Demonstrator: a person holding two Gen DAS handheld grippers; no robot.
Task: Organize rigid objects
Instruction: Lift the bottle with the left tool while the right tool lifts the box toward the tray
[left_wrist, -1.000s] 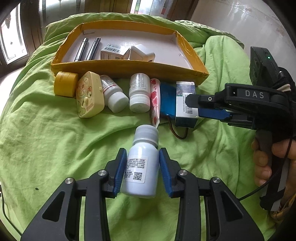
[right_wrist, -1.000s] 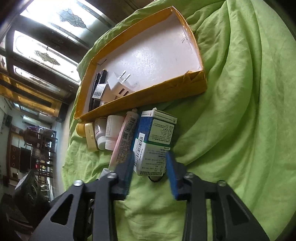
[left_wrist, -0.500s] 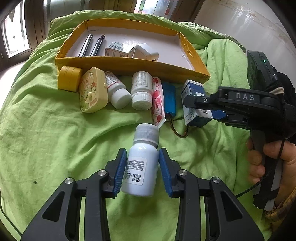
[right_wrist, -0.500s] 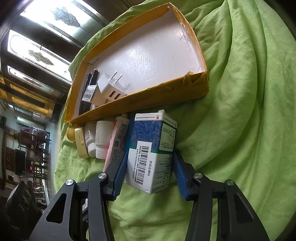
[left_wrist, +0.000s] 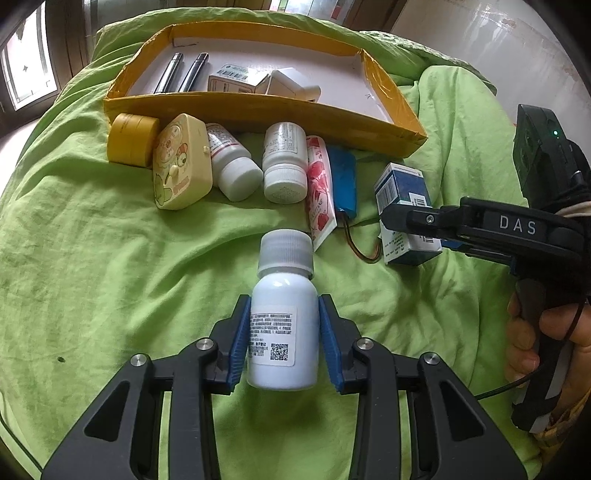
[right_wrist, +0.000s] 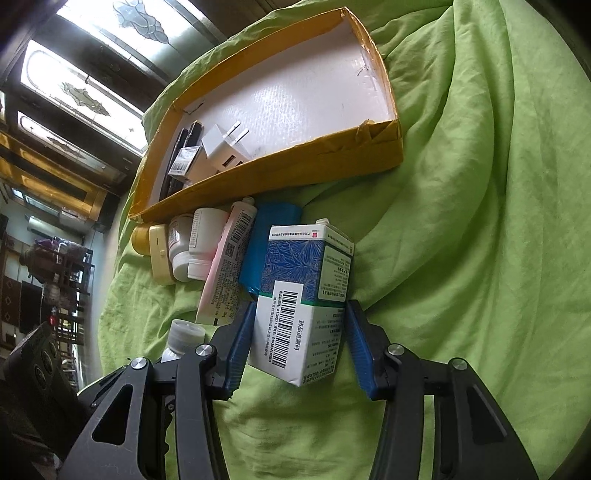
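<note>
My left gripper (left_wrist: 282, 345) is shut on a white pill bottle (left_wrist: 282, 314) with a grey cap, held above the green cover. My right gripper (right_wrist: 297, 343) is shut on a blue and white medicine box (right_wrist: 303, 299), lifted and tilted; it also shows in the left wrist view (left_wrist: 400, 195). The yellow cardboard tray (left_wrist: 258, 107) lies beyond, holding two dark pens (left_wrist: 181, 72), a small white box (left_wrist: 234, 77) and a white charger (left_wrist: 288, 83). The tray's right half (right_wrist: 306, 99) is bare.
In front of the tray lie a yellow jar (left_wrist: 129, 140), a cream cartoon case (left_wrist: 181, 162), two white bottles (left_wrist: 258, 166), a pink tube (left_wrist: 319, 184) and a blue battery pack (left_wrist: 343, 181) with wires. A green cover (left_wrist: 92, 258) lies under everything.
My right gripper closed on the medicine box and lifted it off the cover, tilting it. My left gripper, holding the bottle, moved closer to the tray.
</note>
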